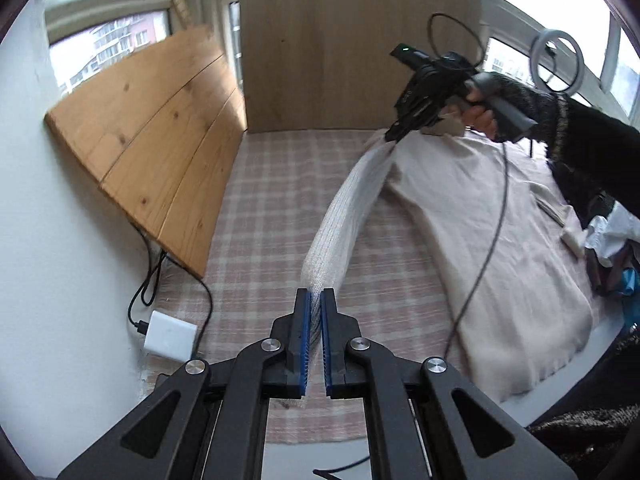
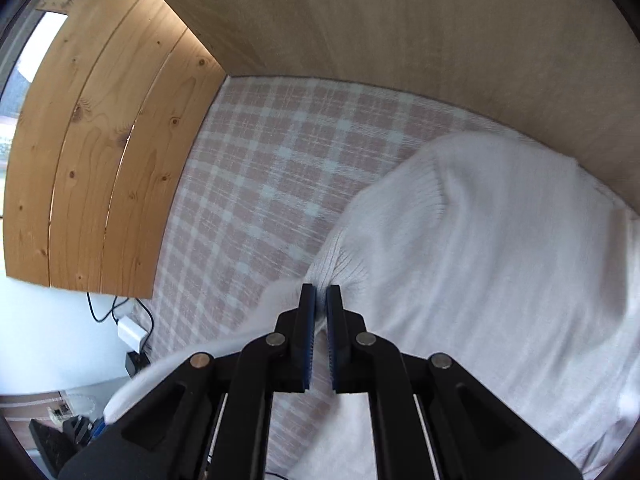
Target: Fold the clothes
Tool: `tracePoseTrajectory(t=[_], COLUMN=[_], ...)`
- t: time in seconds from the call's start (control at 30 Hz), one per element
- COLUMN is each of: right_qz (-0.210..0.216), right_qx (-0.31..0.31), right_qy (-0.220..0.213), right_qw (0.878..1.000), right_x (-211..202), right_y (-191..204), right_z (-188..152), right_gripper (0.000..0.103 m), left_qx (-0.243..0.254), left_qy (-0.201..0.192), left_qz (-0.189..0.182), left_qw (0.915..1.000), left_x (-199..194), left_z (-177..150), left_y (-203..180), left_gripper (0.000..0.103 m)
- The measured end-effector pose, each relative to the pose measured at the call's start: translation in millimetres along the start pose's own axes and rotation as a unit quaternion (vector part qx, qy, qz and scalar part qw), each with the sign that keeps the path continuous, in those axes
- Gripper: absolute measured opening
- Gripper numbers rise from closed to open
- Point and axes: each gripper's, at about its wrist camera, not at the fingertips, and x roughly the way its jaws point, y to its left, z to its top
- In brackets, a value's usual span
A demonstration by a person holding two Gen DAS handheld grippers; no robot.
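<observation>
A cream knit sweater (image 1: 480,216) lies spread on the pink checked cloth (image 1: 272,208). Its ribbed sleeve (image 1: 344,216) is lifted off the cloth and stretched between the two grippers. My left gripper (image 1: 316,300) is shut on the sleeve's cuff end. In the left wrist view the right gripper (image 1: 394,134), held by a hand in a dark sleeve, pinches the sleeve near the shoulder. In the right wrist view the right gripper (image 2: 321,296) is shut on the knit at the shoulder, with the sweater body (image 2: 500,260) spread to the right.
Wooden boards (image 1: 160,128) lean along the left and a plywood panel (image 1: 352,52) stands at the back. A white charger (image 1: 170,334) with black cables lies at the left edge. A pile of other clothes (image 1: 612,248) sits at the right. A cable (image 1: 486,248) hangs over the sweater.
</observation>
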Motion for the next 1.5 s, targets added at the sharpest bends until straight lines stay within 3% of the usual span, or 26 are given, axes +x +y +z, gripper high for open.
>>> tracePoseTrajectory(t=[0.07, 0.13, 0.2, 0.27, 0.37, 0.47, 0.6, 0.73, 0.97, 1.23, 1.37, 1.4, 1.5], right_qz=[0.0, -0.038, -0.096, -0.113, -0.092, -0.08, -0.096, -0.122, -0.193, -0.241, -0.236, -0.234, -0.23], right_qx=[-0.005, -0.022, -0.042, -0.046, -0.066, -0.111, -0.184, -0.248, -0.31, -0.361, -0.355, -0.349, -0.34], right_qy=[-0.005, 0.006, 0.05, 0.078, 0.045, 0.011, -0.023, -0.035, 0.003, 0.043, 0.042, 0.04, 0.032], right_qw=[1.0, 0.999, 0.993, 0.989, 0.993, 0.991, 0.978, 0.96, 0.931, 0.9, 0.904, 0.906, 0.911], right_x=[-13.9, -19.6, -15.3, -19.5, -48.8, -71.7, -68.5, -40.4, 22.9, 78.7, 89.0, 89.2, 87.5], right_y=[-8.7, -23.6, -43.0, -62.2, -69.8, -52.1, -6.6, 30.5, 57.6, 67.8, 64.2, 63.1, 61.8], right_z=[-8.9, -23.9, -42.5, -63.6, -92.5, -113.7, -117.6, -105.0, -69.7, -60.3, -56.3, -54.6, -49.5], right_gripper=[0.005, 0.006, 0.023, 0.023, 0.023, 0.023, 0.027, 0.027, 0.027, 0.031, 0.029, 0.019, 0.012], left_qx=[0.021, 0.06, 0.106, 0.109, 0.057, 0.011, -0.06, -0.103, -0.121, -0.125, -0.131, -0.134, -0.149], left_qy=[0.009, 0.046, 0.08, 0.105, 0.119, 0.109, 0.103, 0.107, 0.103, 0.095, 0.085, 0.083, 0.083], left_qz=[-0.024, -0.065, -0.077, -0.081, -0.072, -0.05, -0.056, -0.048, -0.057, -0.055, -0.064, -0.073, -0.078], left_qw=[0.9995, 0.995, 0.9882, 0.9852, 0.9886, 0.9927, 0.9912, 0.9877, 0.9856, 0.986, 0.9857, 0.9848, 0.9822], left_x=[-12.2, -12.9, -9.5, -7.0, -0.6, 13.0, 48.3, 77.9, 90.1, 91.6, 91.3, 91.5, 88.7], left_z=[-0.5, -18.7, -44.1, -64.3, -82.4, -90.5, -99.1, -103.0, -102.1, -104.5, -104.7, -105.2, -107.5], left_y=[-37.1, -85.8, -131.0, -153.6, -156.3, -151.8, -142.0, -136.8, -138.9, -142.1, -141.4, -140.8, -133.8], left_gripper=[0.006, 0.012, 0.015, 0.015, 0.015, 0.015, 0.014, 0.02, 0.021, 0.021, 0.013, 0.005, 0.004])
